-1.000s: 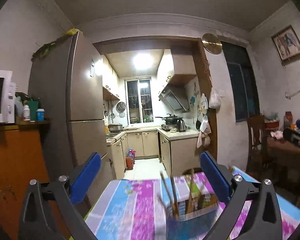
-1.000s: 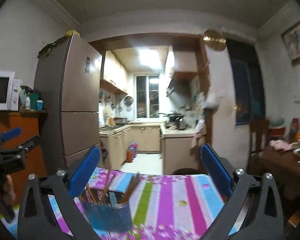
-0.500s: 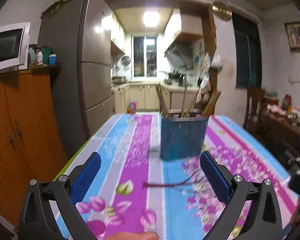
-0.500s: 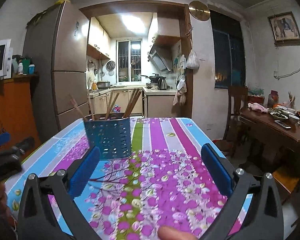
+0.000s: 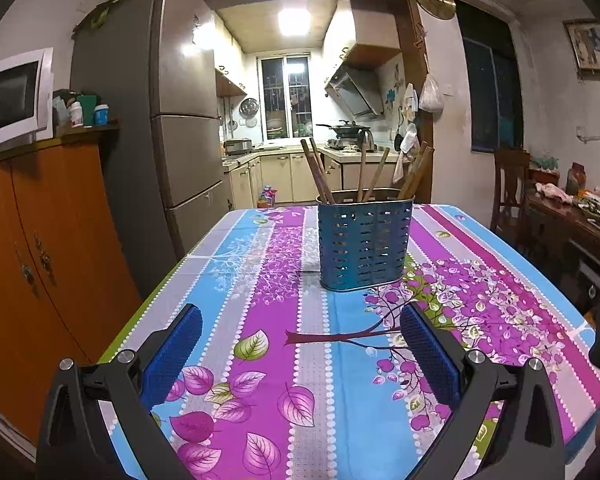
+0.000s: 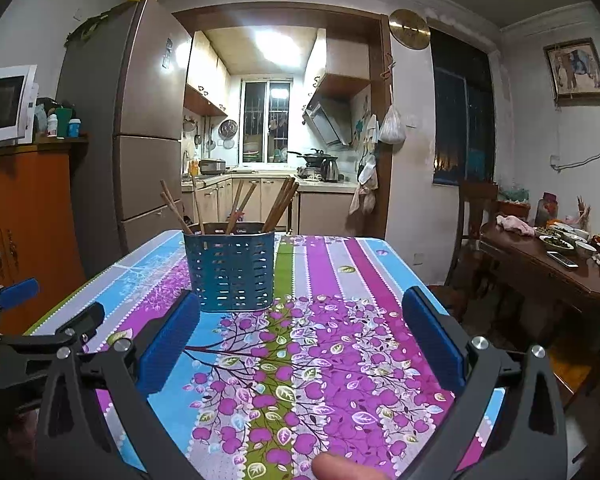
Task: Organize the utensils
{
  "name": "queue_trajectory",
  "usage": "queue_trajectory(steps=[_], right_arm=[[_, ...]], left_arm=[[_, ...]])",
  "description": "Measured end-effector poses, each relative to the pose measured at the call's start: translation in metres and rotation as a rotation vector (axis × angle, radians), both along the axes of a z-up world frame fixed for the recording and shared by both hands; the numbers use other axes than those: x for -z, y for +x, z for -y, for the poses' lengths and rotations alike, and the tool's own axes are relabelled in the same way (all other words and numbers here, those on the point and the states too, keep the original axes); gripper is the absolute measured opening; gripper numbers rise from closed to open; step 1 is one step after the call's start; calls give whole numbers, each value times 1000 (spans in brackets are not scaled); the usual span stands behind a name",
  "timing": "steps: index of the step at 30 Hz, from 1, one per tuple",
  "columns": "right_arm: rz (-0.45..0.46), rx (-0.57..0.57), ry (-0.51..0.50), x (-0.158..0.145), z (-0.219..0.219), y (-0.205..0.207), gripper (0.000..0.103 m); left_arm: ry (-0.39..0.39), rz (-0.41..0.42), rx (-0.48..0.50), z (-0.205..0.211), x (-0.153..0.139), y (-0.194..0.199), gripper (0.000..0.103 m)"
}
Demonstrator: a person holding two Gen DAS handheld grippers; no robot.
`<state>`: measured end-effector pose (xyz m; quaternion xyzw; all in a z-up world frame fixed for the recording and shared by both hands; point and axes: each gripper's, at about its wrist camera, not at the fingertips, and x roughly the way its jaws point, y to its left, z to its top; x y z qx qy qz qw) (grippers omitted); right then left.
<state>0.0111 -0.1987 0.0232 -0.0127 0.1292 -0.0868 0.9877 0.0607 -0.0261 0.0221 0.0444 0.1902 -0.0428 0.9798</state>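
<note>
Tipping down from the kitchen doorway over the last second, both views had settled on the blue caddy [image 5: 365, 242] standing upright at frame centre on the floral tablecloth [image 5: 268, 344], wooden chopsticks [image 5: 318, 172] already in it. The left gripper [image 5: 300, 354] and right gripper [image 6: 300, 344] were spread, empty, short of it. Nothing seemed to block the way, though any loose utensils lay outside the frame.

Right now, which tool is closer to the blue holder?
The right tool: the blue holder sits just past its left finger. The left tool is farther back.
</note>
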Motion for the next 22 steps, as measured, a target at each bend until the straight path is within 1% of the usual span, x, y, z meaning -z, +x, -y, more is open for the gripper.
queue_trajectory(steps=[5, 14, 17, 22], right_arm=[[0, 9, 22, 0, 7, -2, 98], [-8, 27, 69, 2, 19, -2, 98], [-7, 31, 73, 2, 19, -2, 98], [-10, 28, 77, 3, 18, -1, 98]], left_arm=[[20, 6, -22, 3, 4, -1, 99], [21, -6, -33, 5, 6, 0, 99], [42, -14, -59, 6, 7, 2, 99], [46, -16, -56, 6, 9, 1, 99]])
